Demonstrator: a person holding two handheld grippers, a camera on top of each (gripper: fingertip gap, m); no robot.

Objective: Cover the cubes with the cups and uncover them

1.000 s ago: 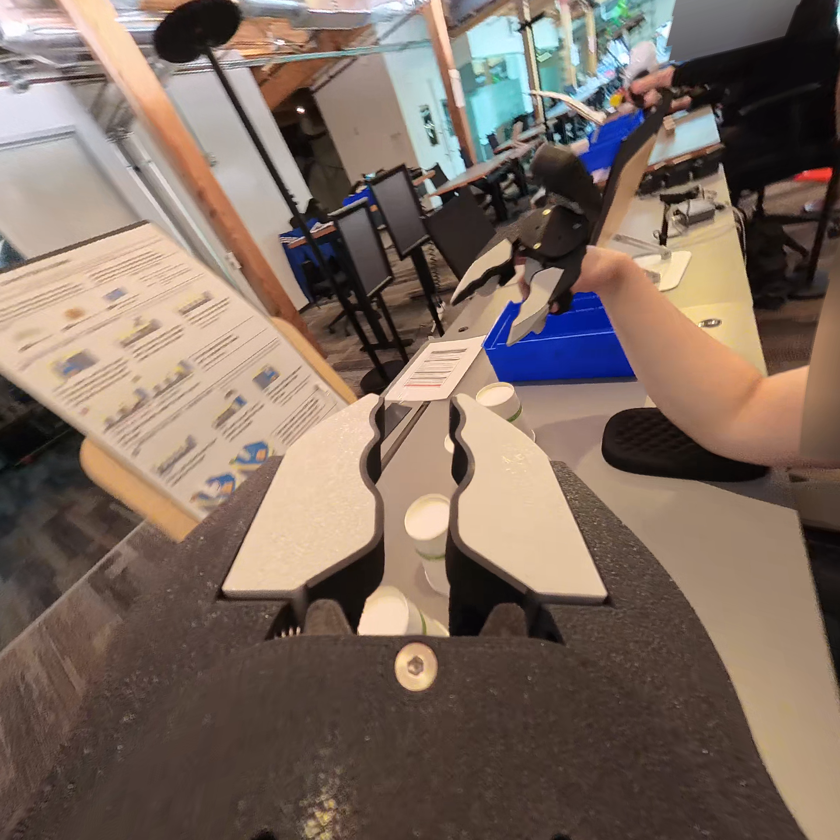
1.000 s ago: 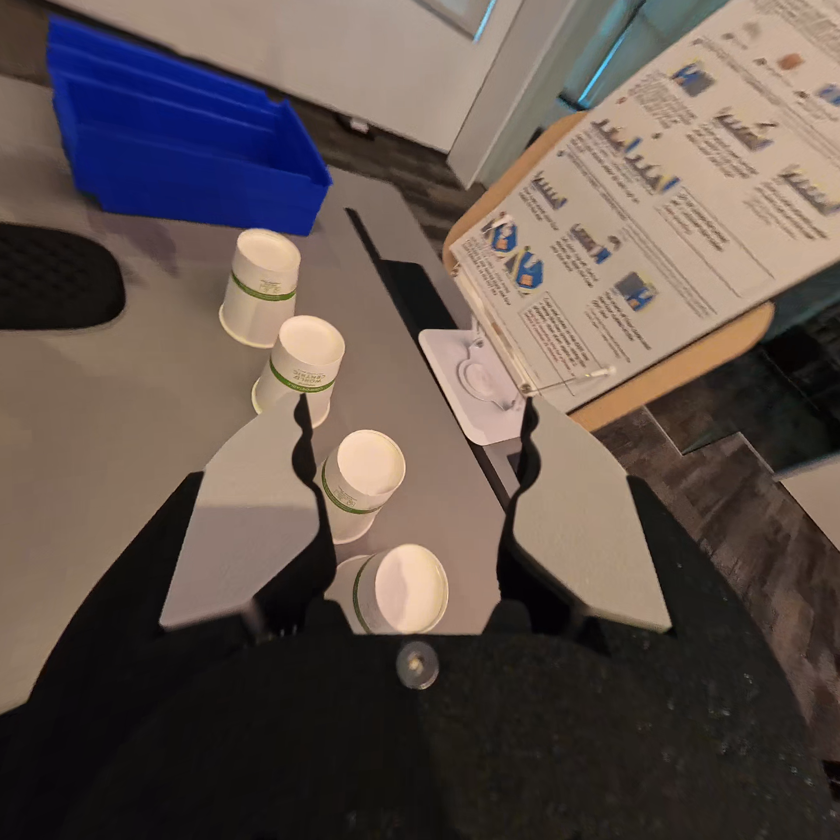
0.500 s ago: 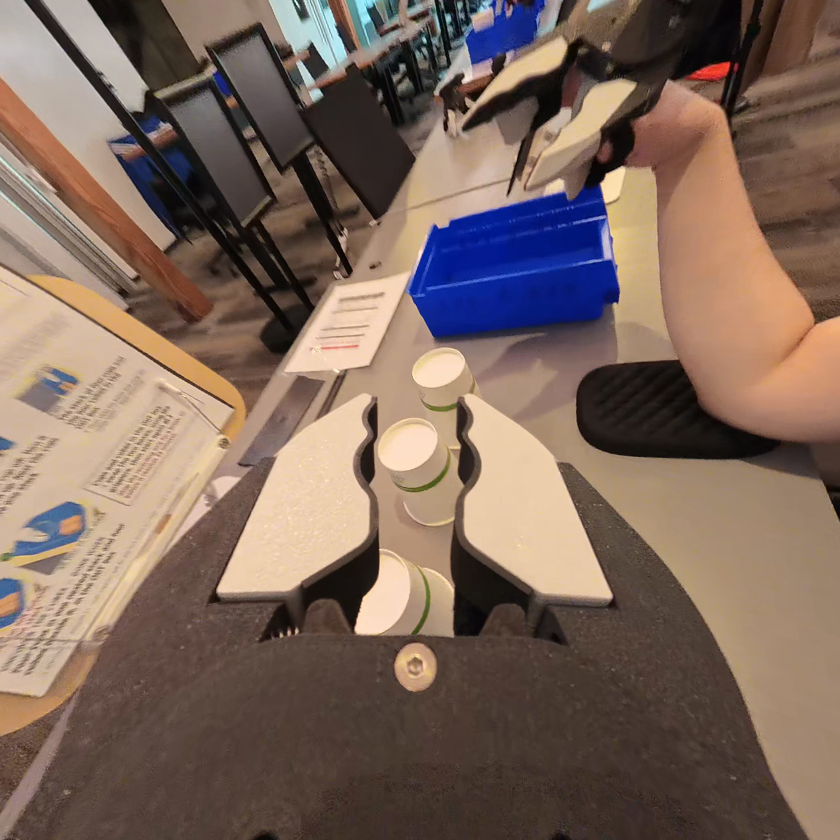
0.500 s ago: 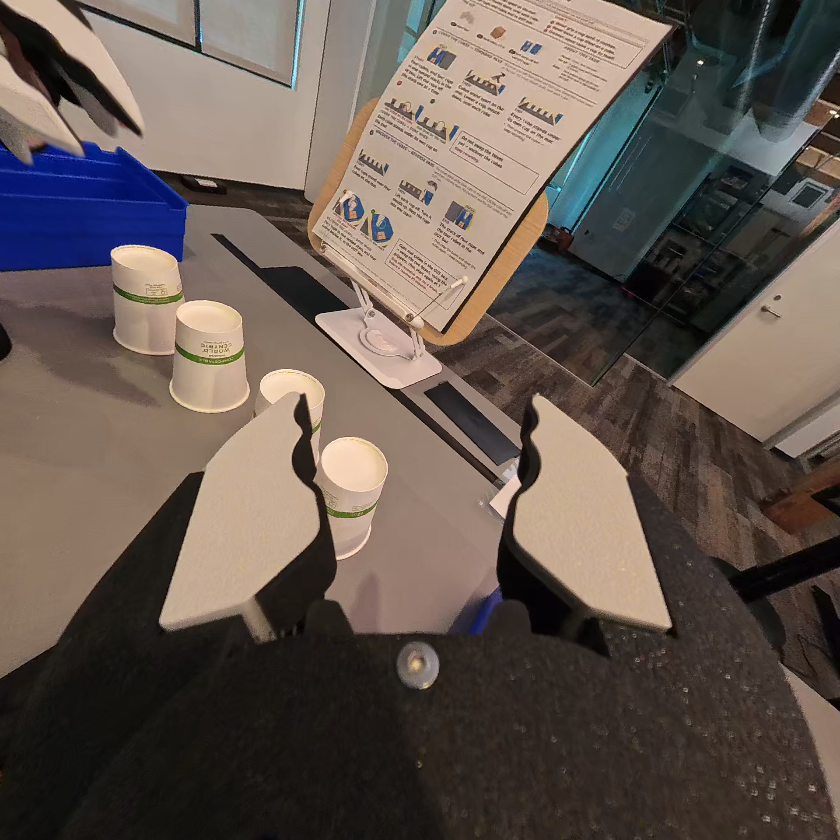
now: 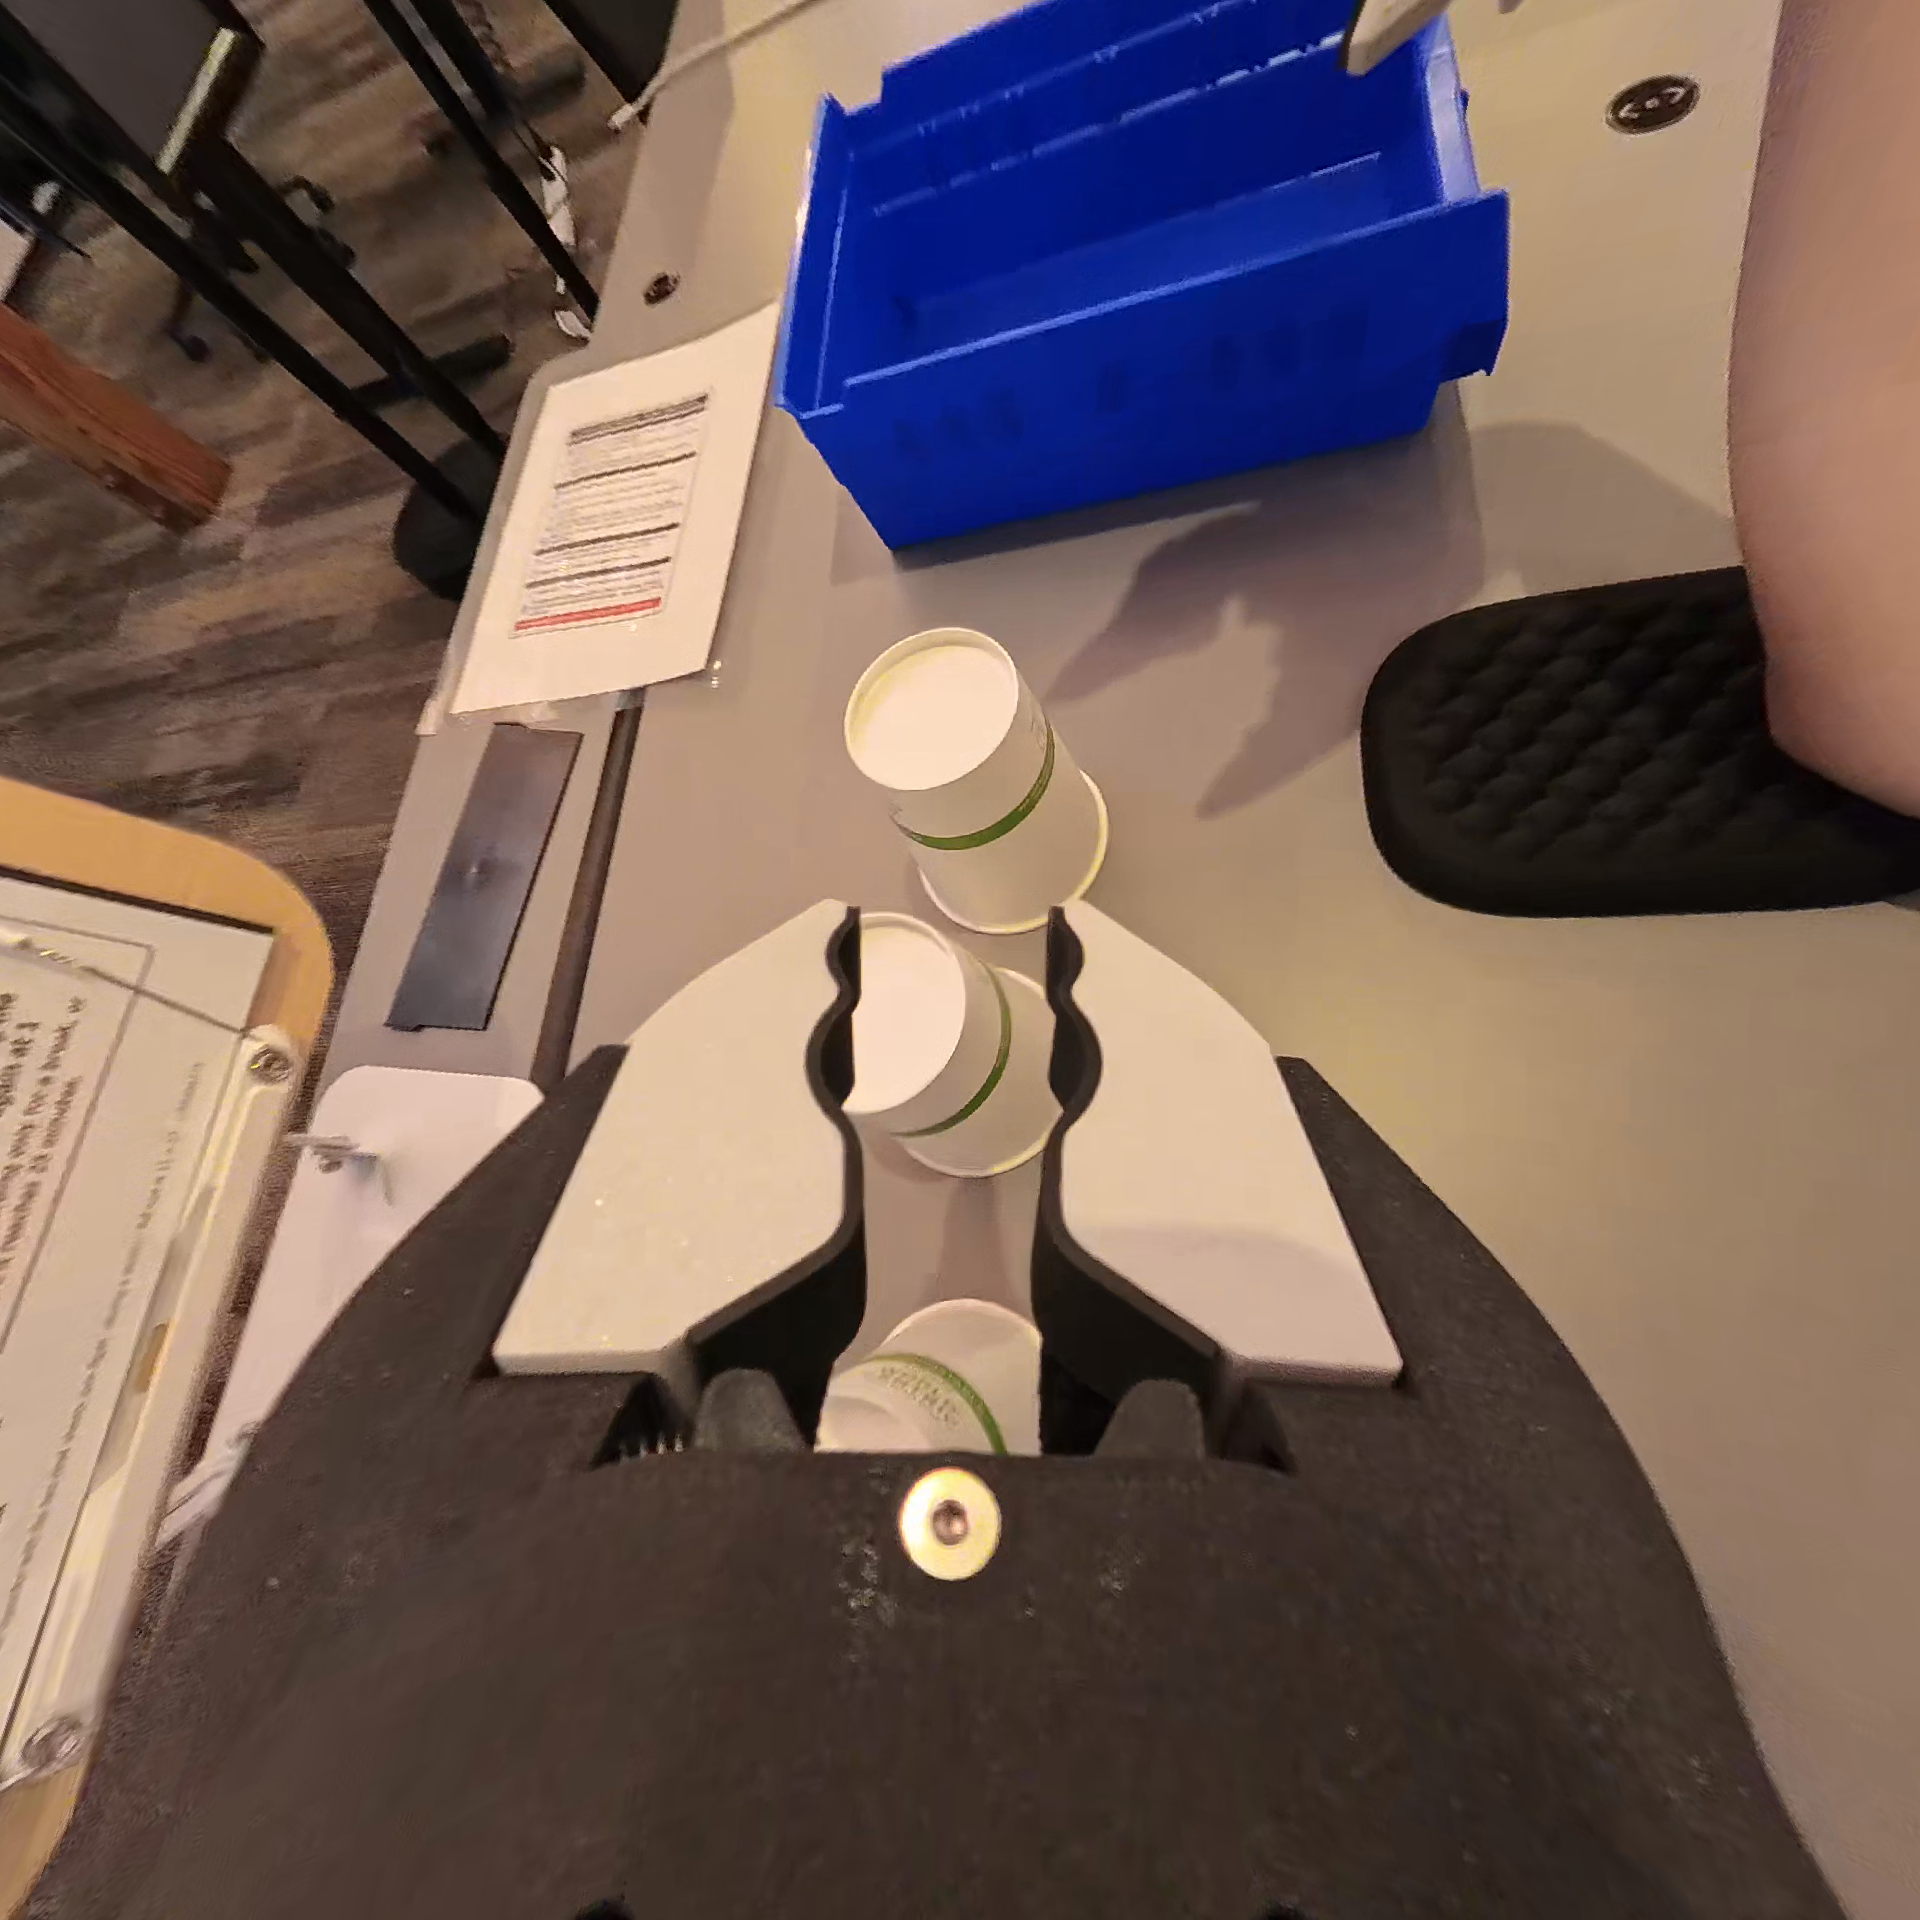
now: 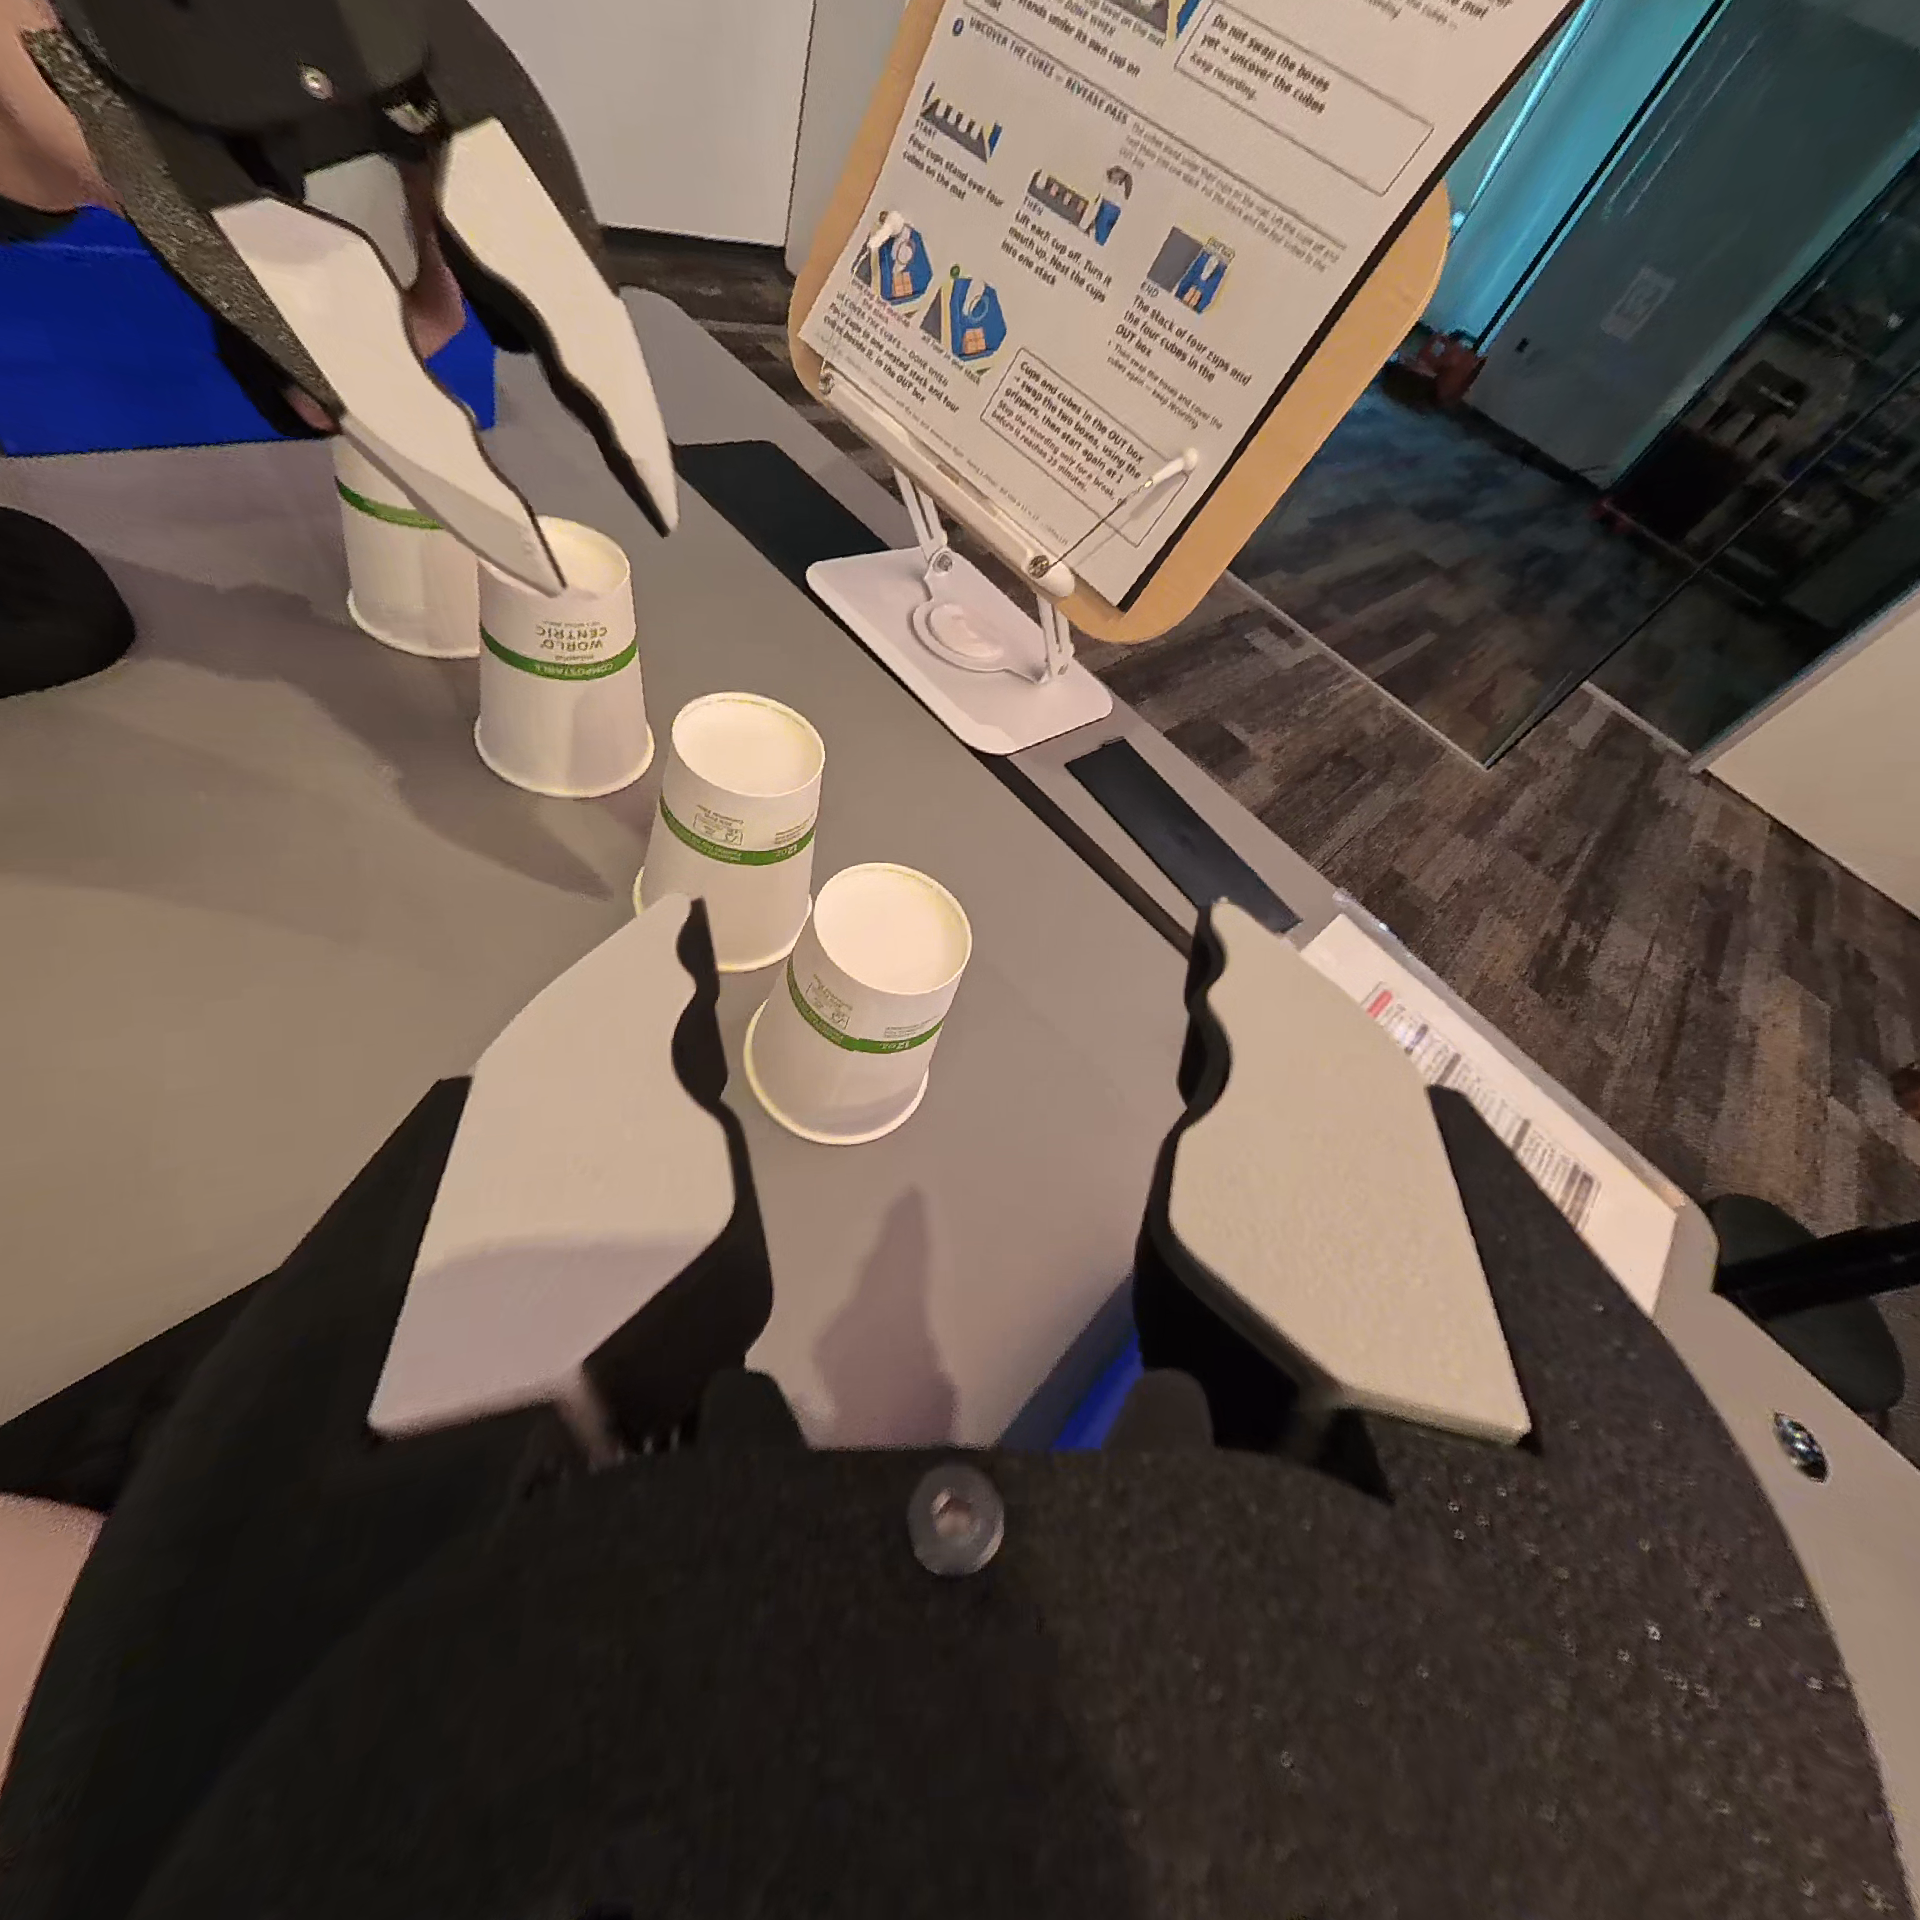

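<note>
1. The grey table (image 6: pixel 260 935) carries everything. In the left wrist view a blue bin (image 5: pixel 1143 291) sits at its far end with nothing showing in its compartments, a black padded rest (image 5: pixel 1621 748) lies at the right edge under a person's forearm, and a printed sheet (image 5: pixel 623 520) lies at the far left.

2. An instruction board (image 6: pixel 1122 260) on a white stand rises at the far right in the right wrist view.

3. Four white paper cups with green bands stand mouth-down in a row on the table: the nearest cup (image 6: pixel 857 1003), a second cup (image 6: pixel 732 826), a third cup (image 6: pixel 561 655) and a farthest cup (image 6: pixel 400 561), each just beside the next.

4. The left gripper (image 6: pixel 603 540) hangs over the third cup, jaws apart and holding nothing — one tip lies right at the cup's upturned base, though contact cannot be told. The right gripper (image 6: pixel 951 935) hovers near the nearest cup, jaws wide apart and empty.

5. Progress, as a judgement: covering looks finished, since all four cups are inverted; uncovering seems not yet begun, with no cup lifted.

6. Hidden or unclear: no cubes are visible anywhere — presumably they sit under the cups, but that cannot be confirmed. The left view shows only three cups, the nearest mostly masked by the gripper body, and the farthest cup is partly blocked in the right view.
</note>
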